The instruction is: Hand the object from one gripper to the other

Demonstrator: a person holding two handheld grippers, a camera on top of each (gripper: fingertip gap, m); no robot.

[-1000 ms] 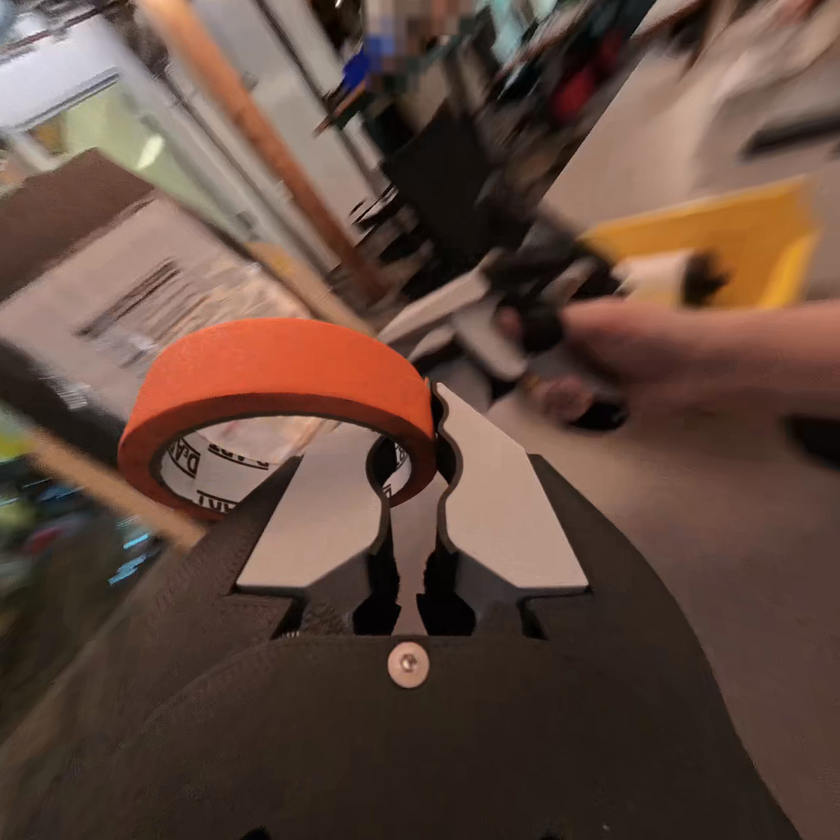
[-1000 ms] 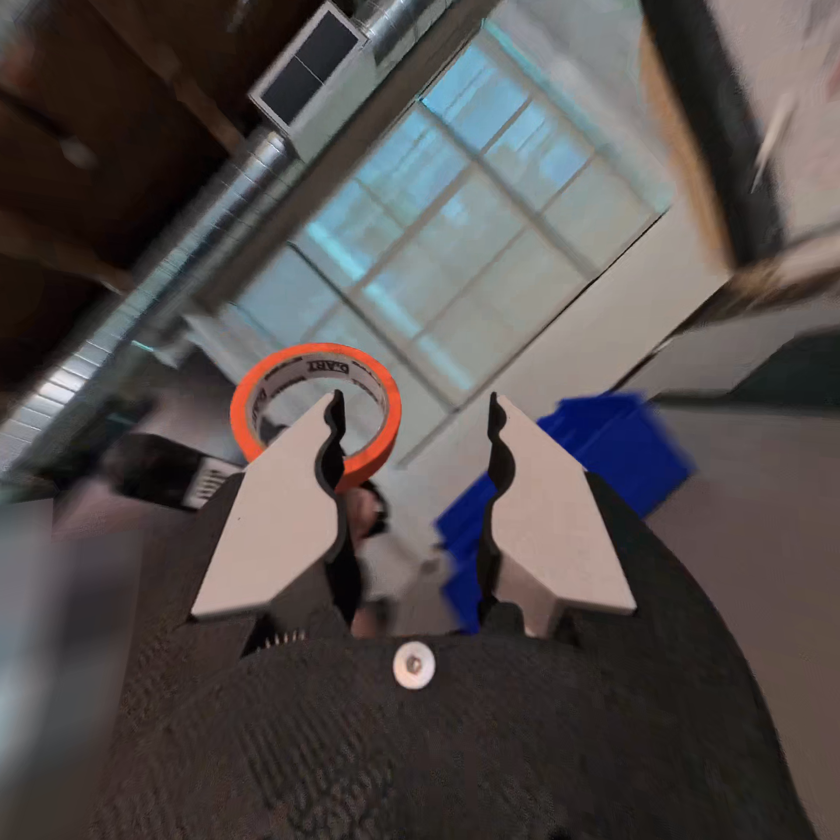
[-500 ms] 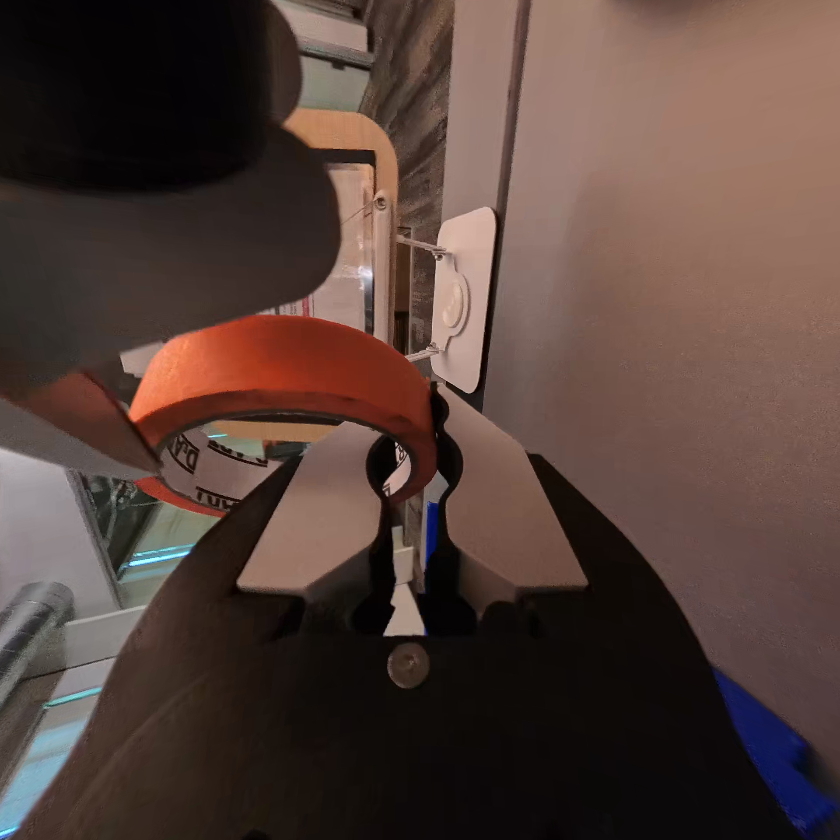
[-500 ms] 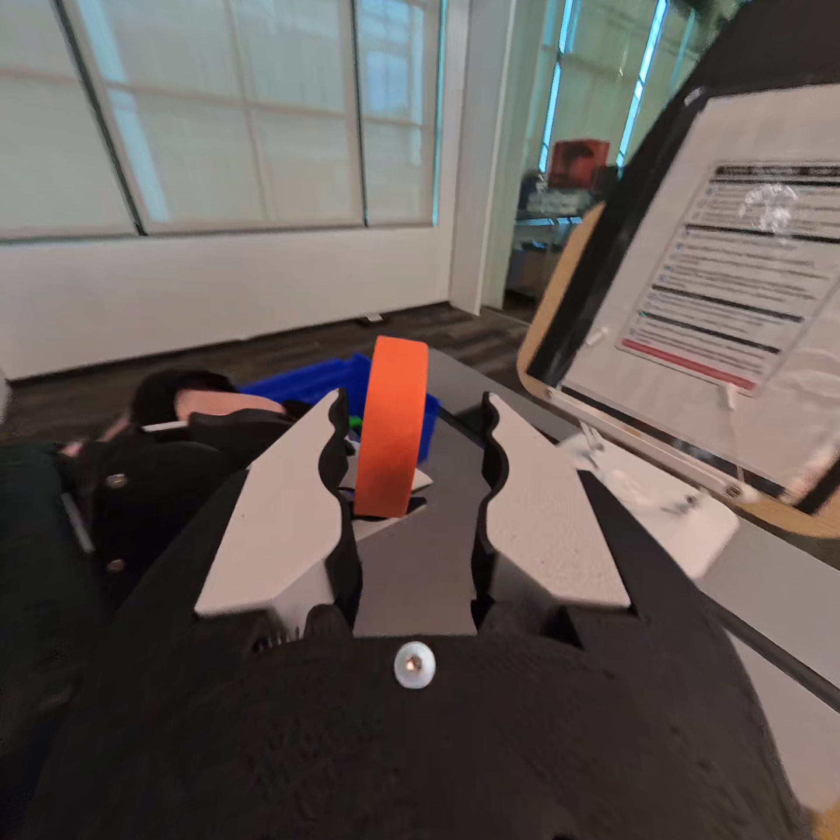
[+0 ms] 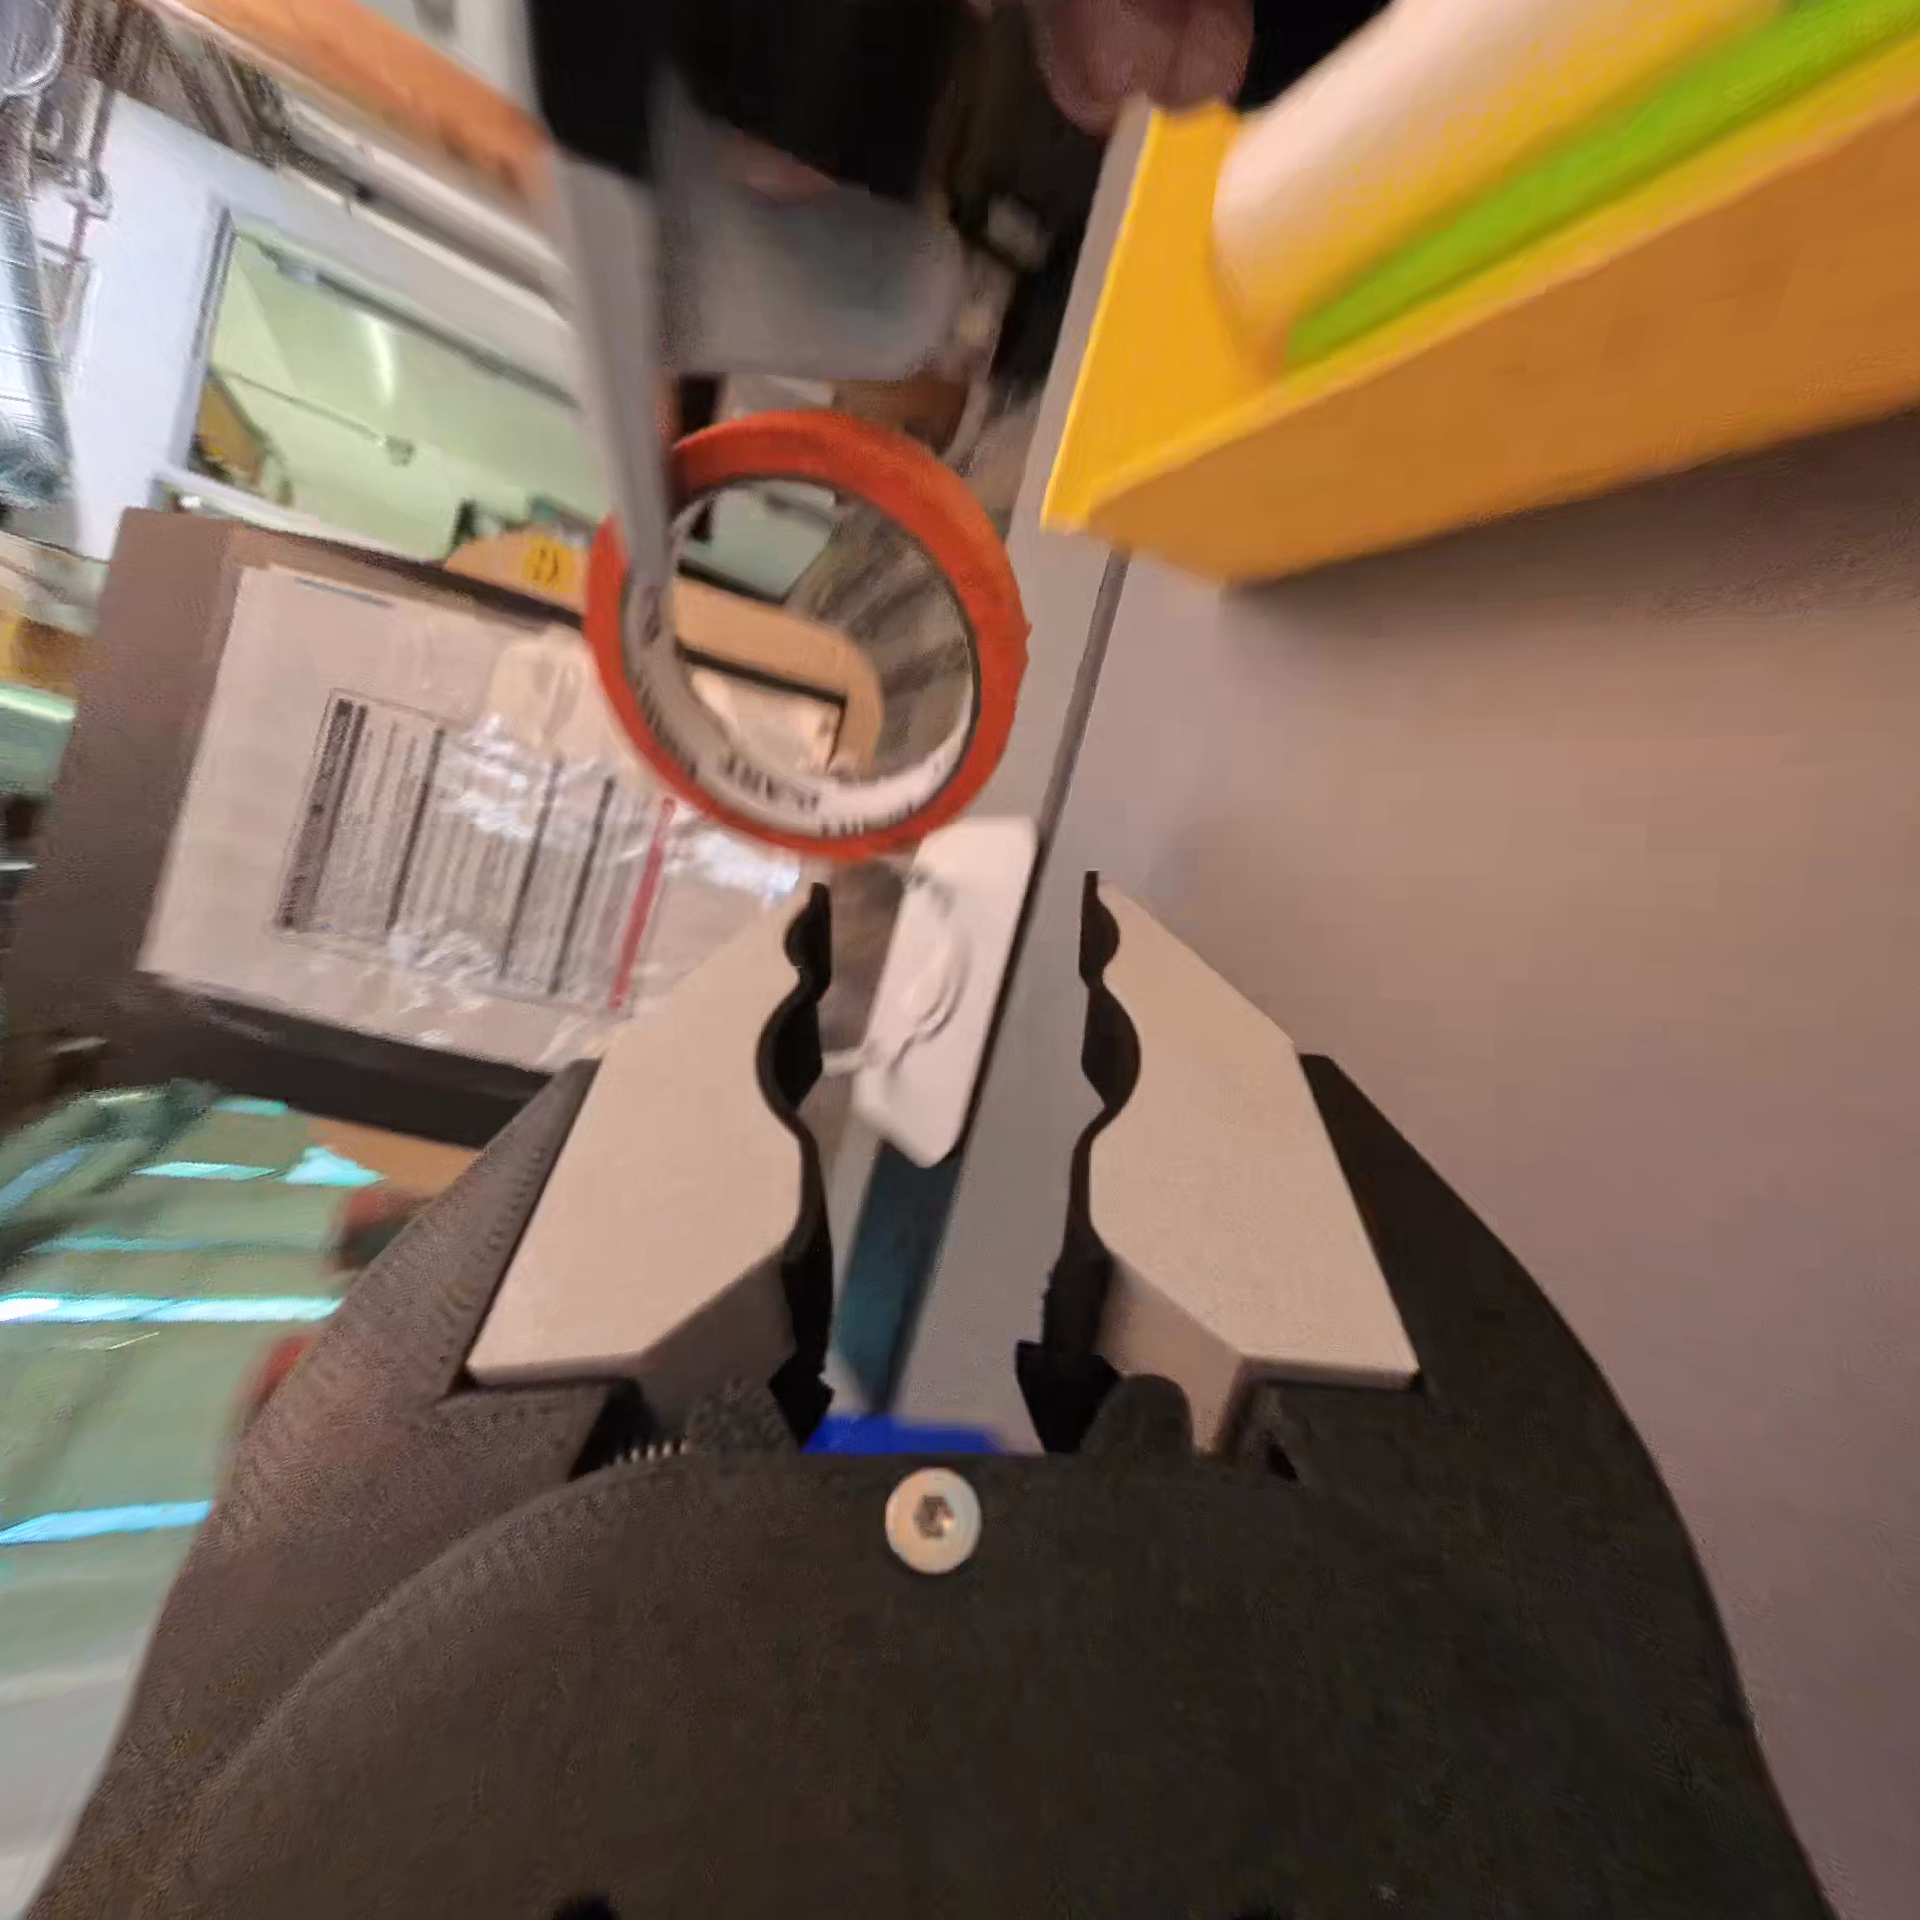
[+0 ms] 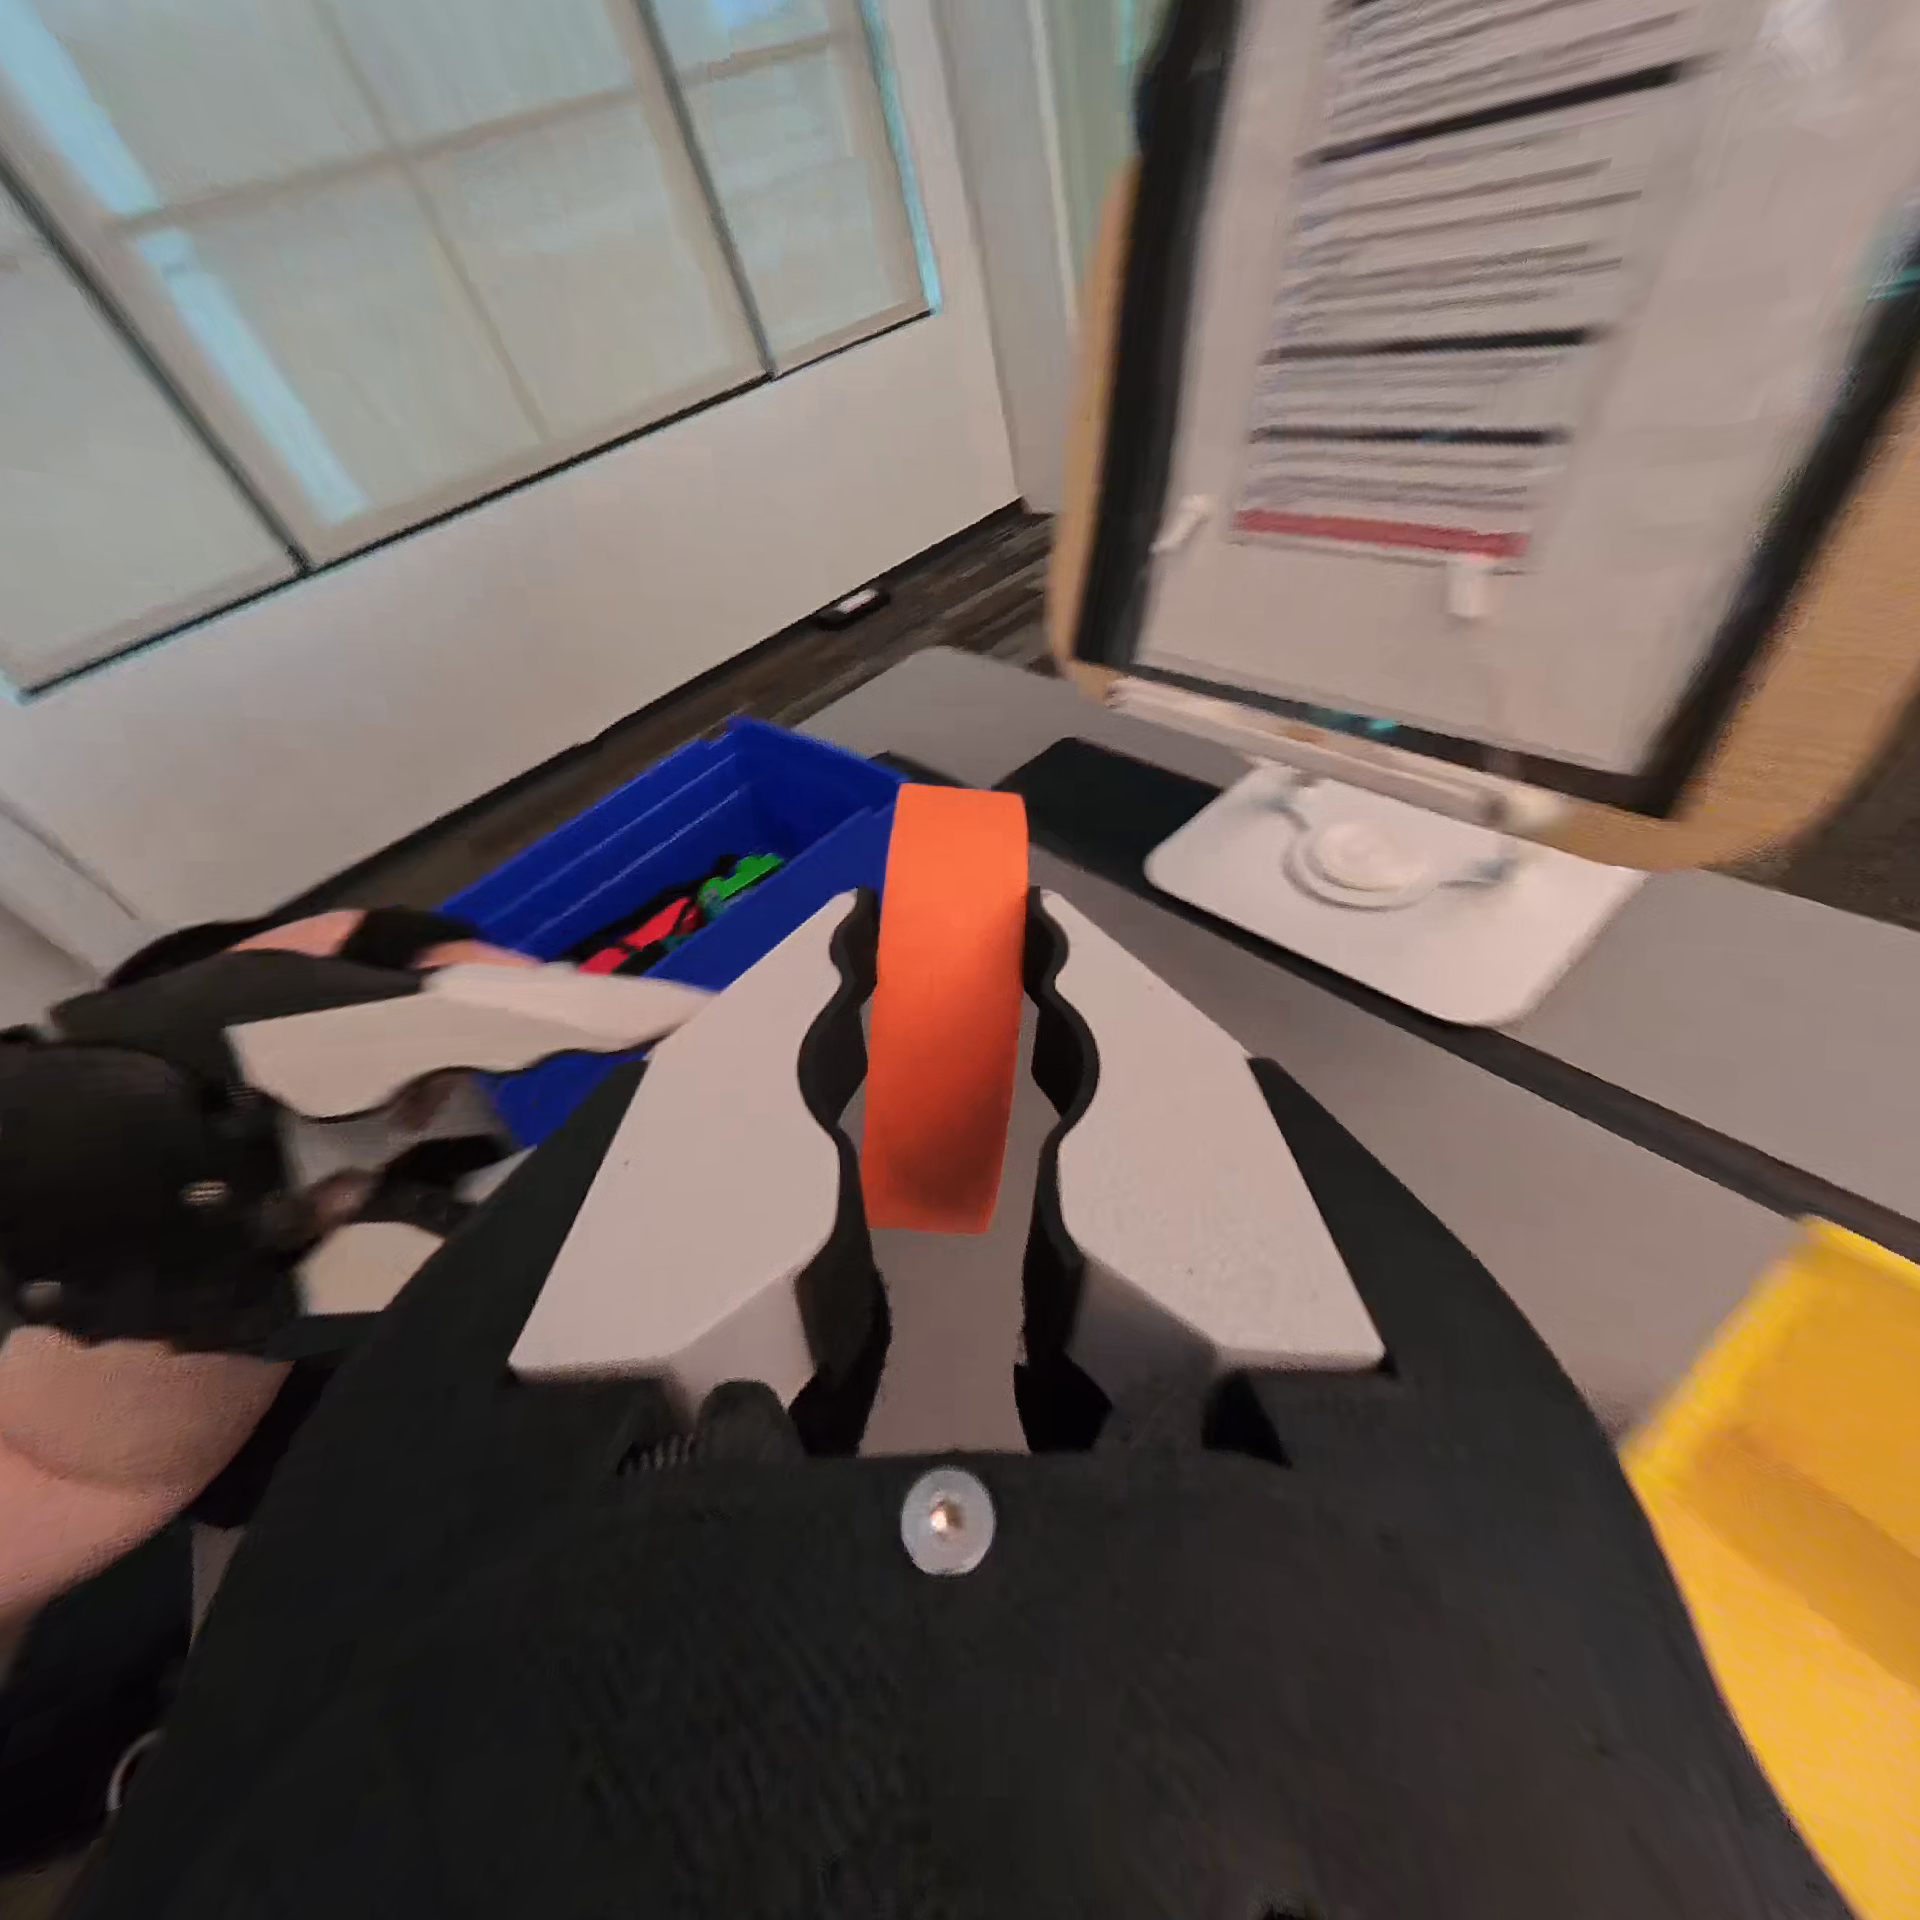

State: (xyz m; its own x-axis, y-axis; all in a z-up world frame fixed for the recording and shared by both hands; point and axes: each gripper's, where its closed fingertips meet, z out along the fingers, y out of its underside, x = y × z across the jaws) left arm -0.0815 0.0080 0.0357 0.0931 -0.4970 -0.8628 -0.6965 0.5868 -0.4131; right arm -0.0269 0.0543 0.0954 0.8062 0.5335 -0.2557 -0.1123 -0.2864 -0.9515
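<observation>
The orange tape roll (image 6: 940,1039) stands on edge between the jaws of my right gripper (image 6: 948,904), which is shut on its band. In the left wrist view the roll (image 5: 966,582) hangs a short way ahead of my left gripper (image 5: 951,894), which is open and empty. One grey finger (image 5: 623,416) of the right gripper comes down from above through the ring. In the right wrist view the left gripper's fingers (image 6: 468,1023) show at the left, apart from the roll, with a hand behind them.
A blue bin (image 6: 665,831) with small coloured parts sits on the grey table (image 6: 1558,1122) behind the roll. A yellow bin (image 6: 1787,1538) is at the lower right, and also shows in the left wrist view (image 5: 1455,395). A framed sign (image 6: 1455,364) stands on a white base (image 6: 1382,883).
My left gripper has opened, let go of the tape roll and drawn back from it. My right gripper has closed on the roll and now holds it alone.
</observation>
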